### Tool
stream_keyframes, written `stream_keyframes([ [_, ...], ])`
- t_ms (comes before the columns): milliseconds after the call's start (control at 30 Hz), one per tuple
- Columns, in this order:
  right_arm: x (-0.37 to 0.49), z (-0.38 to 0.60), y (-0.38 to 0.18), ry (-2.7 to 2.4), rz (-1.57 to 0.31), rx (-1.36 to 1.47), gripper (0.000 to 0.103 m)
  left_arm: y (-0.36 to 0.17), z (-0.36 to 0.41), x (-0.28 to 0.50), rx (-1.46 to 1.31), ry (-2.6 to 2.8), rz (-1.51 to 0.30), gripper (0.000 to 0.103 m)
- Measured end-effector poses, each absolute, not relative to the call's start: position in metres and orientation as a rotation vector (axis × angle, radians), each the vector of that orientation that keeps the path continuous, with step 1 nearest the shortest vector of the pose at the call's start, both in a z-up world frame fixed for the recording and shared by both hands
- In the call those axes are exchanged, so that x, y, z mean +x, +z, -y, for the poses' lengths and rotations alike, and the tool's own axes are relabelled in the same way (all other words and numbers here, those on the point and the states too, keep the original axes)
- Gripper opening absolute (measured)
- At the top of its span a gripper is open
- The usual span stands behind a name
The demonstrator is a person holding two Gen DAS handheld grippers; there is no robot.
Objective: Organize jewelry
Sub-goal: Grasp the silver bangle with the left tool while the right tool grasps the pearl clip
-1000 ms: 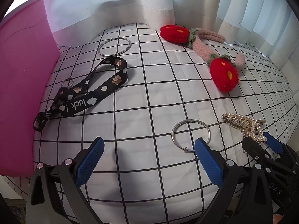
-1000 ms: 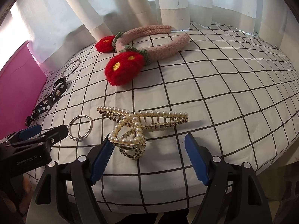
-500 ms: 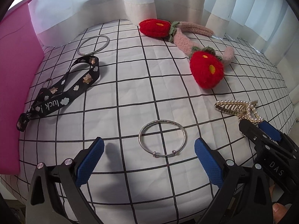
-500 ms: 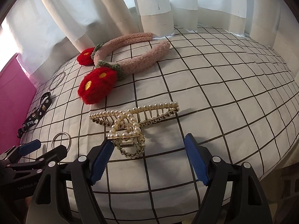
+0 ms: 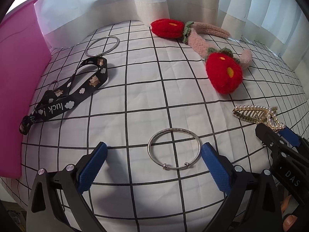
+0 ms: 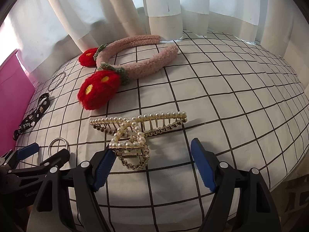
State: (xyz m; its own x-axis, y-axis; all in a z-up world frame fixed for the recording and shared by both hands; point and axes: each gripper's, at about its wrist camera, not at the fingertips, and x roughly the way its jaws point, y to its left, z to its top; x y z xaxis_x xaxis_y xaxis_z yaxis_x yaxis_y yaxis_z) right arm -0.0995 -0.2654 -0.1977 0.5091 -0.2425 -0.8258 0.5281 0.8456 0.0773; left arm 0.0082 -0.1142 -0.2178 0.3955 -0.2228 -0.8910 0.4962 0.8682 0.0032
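Note:
A silver bangle (image 5: 174,148) lies on the checked cloth just ahead of my open left gripper (image 5: 153,167), nearer its right finger. A pearl hair claw (image 6: 135,133) lies in front of my open right gripper (image 6: 152,166), its looped handle touching the left finger (image 6: 103,167). The claw also shows in the left wrist view (image 5: 256,115), with the right gripper (image 5: 280,147) behind it. The left gripper (image 6: 38,154) and the bangle (image 6: 58,144) show at the left of the right wrist view.
A pink fuzzy headband with red flowers (image 6: 123,65) (image 5: 212,44) lies at the back. A black printed lanyard (image 5: 65,98) and a second thin ring (image 5: 102,46) lie at the left, by a pink box (image 5: 17,89). White curtains (image 6: 154,5) hang behind.
Both grippers moved in closer. The bangle now sits between the left gripper's fingertips, and the hair claw's handle has come up against the right gripper's left finger. Nothing has been gripped.

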Motion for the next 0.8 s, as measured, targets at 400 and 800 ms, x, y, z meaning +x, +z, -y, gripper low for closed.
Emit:
stream_keyframes([
  [400, -0.095, 0.261, -0.199, -0.479, -0.926, 0.266, 0.073, -0.218, 0.114, 0.004, 0.255, -0.434, -1.024, 0.098],
  [800, -0.093, 0.257, -0.197, -0.462, -0.916, 0.236, 0.031, -0.211, 0.105, -0.005, 0.235, -0.424, -0.970, 0.067],
])
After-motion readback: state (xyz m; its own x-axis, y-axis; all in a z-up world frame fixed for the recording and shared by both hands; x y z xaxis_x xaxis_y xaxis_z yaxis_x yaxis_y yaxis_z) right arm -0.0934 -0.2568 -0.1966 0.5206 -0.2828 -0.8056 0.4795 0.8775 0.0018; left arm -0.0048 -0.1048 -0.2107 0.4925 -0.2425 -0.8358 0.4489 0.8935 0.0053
